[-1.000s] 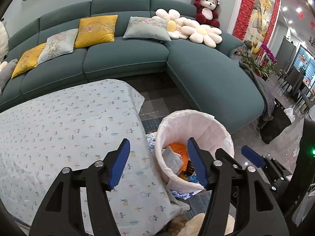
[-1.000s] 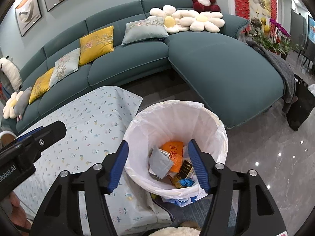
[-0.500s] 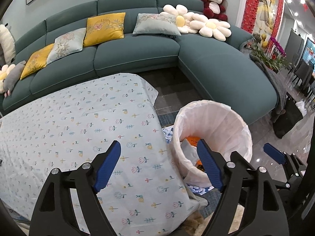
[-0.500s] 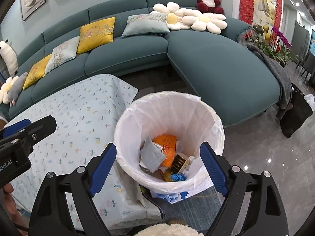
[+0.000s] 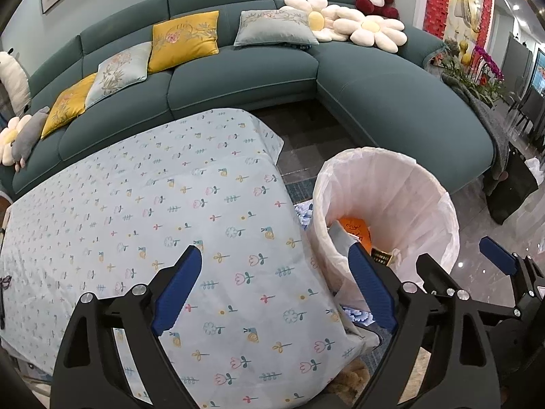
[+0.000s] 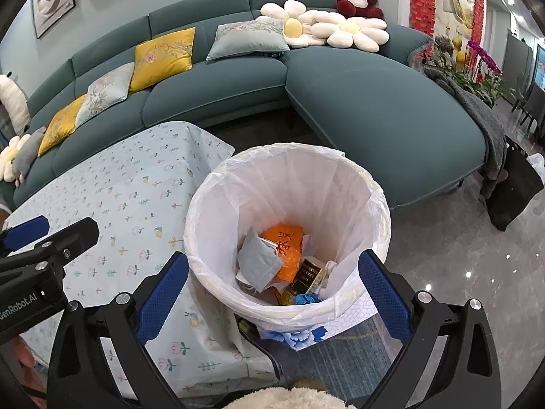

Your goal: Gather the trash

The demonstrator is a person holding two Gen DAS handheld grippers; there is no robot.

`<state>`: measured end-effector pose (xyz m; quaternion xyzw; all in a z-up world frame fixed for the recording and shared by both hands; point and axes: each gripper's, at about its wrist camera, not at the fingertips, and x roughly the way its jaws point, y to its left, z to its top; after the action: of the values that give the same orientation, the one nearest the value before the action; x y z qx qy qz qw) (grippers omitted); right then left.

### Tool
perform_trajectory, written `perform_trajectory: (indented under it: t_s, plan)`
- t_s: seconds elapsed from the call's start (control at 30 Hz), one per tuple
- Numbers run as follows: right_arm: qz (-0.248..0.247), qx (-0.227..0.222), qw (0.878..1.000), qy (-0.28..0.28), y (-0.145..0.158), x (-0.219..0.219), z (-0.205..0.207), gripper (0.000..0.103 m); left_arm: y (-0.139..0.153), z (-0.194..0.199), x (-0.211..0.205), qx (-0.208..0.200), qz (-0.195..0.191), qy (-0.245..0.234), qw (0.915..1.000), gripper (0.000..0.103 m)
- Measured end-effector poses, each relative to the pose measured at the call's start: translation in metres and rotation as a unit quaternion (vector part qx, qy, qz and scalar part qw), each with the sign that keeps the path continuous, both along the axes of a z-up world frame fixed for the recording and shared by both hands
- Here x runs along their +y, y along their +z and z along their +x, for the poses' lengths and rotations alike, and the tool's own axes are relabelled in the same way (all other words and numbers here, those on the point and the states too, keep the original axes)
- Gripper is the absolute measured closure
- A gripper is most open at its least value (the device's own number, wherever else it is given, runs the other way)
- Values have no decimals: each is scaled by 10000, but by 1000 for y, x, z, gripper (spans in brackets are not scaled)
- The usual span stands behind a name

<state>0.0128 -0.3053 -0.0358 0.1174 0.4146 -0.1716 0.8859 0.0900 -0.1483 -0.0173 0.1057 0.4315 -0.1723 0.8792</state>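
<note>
we've got the right gripper (image 6: 272, 283) over the lined trash bin (image 6: 211, 238), jaws opening wide, nothing held. trash (image 6: 284, 248) sits at the bin's bottom: orange packet, grey pouch, dark box. left gripper (image 5: 274, 284) over the table (image 5: 136, 204) w/ floral cloth, jaws opening, empty. bin just right of table.

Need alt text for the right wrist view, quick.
The right hand-held gripper, jaws opening and empty, points down over a white-lined trash bin holding an orange packet and other wrappers. A floral-clothed table lies left, a teal sofa behind.
</note>
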Motion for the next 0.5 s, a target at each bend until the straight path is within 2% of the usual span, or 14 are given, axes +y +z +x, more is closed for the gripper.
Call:
perform_trajectory:
  t_s: [0.5]
  plan:
    - [30,171,9997,-143,-15,-3,1,7,-17,3,-3,38,183,71,9998,17]
